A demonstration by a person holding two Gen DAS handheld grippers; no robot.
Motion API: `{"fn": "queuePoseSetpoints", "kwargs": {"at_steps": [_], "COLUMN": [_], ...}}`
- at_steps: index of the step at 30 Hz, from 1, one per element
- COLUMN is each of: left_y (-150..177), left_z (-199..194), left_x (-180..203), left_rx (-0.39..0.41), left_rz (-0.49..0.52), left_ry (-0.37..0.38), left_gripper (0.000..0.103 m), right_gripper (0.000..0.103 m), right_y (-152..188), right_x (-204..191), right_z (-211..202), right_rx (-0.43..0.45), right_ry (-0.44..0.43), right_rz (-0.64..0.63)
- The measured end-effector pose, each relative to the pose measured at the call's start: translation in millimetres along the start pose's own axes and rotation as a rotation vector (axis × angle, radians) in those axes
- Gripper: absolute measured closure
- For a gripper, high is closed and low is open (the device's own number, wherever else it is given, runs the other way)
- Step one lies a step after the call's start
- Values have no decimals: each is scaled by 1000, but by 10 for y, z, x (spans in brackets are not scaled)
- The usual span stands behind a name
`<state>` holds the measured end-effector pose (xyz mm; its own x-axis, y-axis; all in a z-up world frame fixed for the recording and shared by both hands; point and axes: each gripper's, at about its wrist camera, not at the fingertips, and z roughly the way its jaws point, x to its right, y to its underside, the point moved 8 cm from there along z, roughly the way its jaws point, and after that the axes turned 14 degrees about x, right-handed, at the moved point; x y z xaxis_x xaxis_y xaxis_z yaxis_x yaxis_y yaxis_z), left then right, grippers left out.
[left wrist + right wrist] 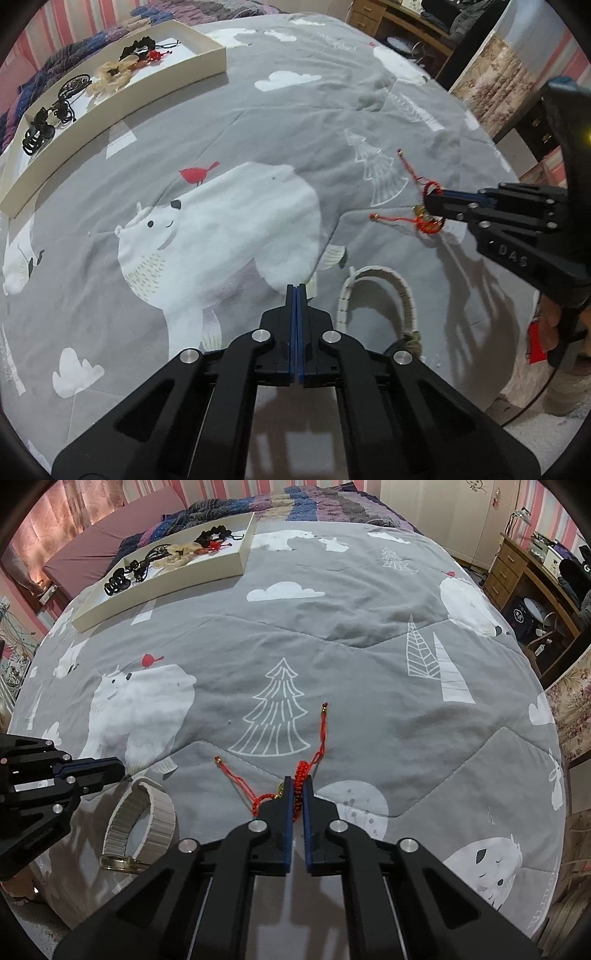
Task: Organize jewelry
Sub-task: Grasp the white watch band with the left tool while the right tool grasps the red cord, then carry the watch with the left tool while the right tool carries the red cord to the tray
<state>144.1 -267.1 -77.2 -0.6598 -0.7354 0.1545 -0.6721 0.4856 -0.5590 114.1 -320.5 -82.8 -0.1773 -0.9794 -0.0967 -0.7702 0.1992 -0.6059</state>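
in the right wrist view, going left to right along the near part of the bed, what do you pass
black left tool, shut with nothing in it → beige ribbed watch band lying on the grey bear-print quilt → red braided cord bracelet pinched in the right tool

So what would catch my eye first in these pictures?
Probably the red braided bracelet pinched in the right gripper, bright against the grey polar-bear quilt. Next, the beige woven band beside it, and the cream tray of hair accessories at the far edge.
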Motion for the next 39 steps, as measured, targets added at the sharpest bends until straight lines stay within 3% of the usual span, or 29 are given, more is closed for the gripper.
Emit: {"fn": "queuePoseSetpoints", "kwargs": {"at_steps": [5, 11, 13, 18, 19, 20, 29, 39], "left_y": [-16, 45, 66, 89, 98, 107, 28, -391], "left_z": [-83, -54, -28, 121, 144, 164, 73, -306], "left_x": [85, 185, 215, 307, 309, 305, 134, -710], "left_rx": [8, -19, -25, -47, -53, -60, -11, 123], "left_rz": [-20, 10, 18, 48, 50, 49, 26, -108], "left_ry": [55, 67, 71, 61, 60, 59, 59, 1], "left_gripper": [103, 82, 79, 81, 86, 99, 99, 99], "right_gripper": [99, 99, 99, 99, 99, 99, 99, 100], "right_y": [8, 20, 25, 36, 37, 38, -64, -657], "right_x": [13, 35, 33, 55, 61, 64, 58, -438], "right_z": [-2, -10, -15, -14, -15, -15, -9, 97], "right_rx": [-2, -1, -1, 0, 1, 2, 21, 88], "right_ry": [3, 1, -2, -2, -3, -3, -4, -87], "right_rz": [-1, 5, 4, 12, 16, 17, 27, 2]}}
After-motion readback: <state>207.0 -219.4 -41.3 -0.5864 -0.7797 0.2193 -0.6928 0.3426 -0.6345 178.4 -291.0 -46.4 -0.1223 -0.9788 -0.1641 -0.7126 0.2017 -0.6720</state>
